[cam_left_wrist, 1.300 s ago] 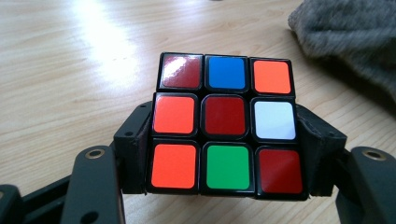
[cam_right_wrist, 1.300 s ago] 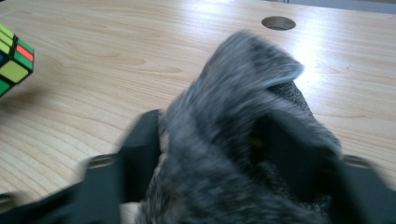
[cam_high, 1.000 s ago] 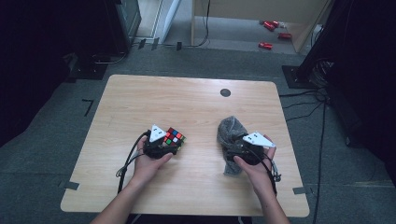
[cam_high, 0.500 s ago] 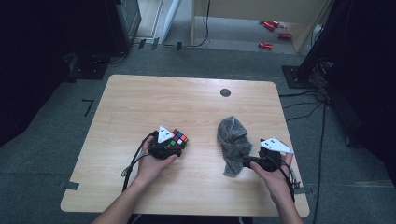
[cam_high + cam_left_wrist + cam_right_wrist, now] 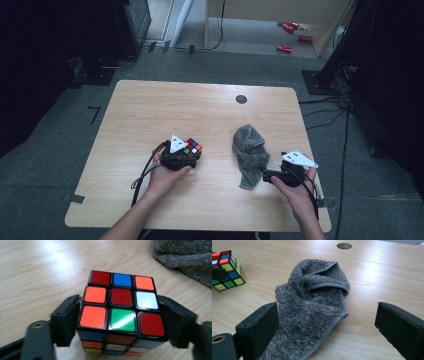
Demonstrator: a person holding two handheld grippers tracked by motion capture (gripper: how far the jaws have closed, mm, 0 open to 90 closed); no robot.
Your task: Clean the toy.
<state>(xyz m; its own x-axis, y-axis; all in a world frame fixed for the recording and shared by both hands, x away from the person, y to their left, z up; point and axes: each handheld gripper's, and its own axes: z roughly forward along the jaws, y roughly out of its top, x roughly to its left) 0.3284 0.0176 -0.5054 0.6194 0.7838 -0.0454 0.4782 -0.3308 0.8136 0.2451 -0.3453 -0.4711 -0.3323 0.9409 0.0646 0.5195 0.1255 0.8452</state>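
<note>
Looking down, I saw the cube point(image 5: 192, 148) between my left claw's point(image 5: 186, 156) jaws, which had just been opening. It seemed hard and slick; flat sides grip best. The soft cloth point(image 5: 248, 152) lay at three o'clock, my right claw point(image 5: 268, 176) spread wide.

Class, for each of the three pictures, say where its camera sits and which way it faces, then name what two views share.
High view: above the person's side, facing forward and down on the table; forearms, left claw, right claw.
Left gripper view: on the left claw, looking along its jaws flanking the cube.
Right gripper view: on the right claw, open jaws, grey cloth.
Shared: cube and cloth.
</note>
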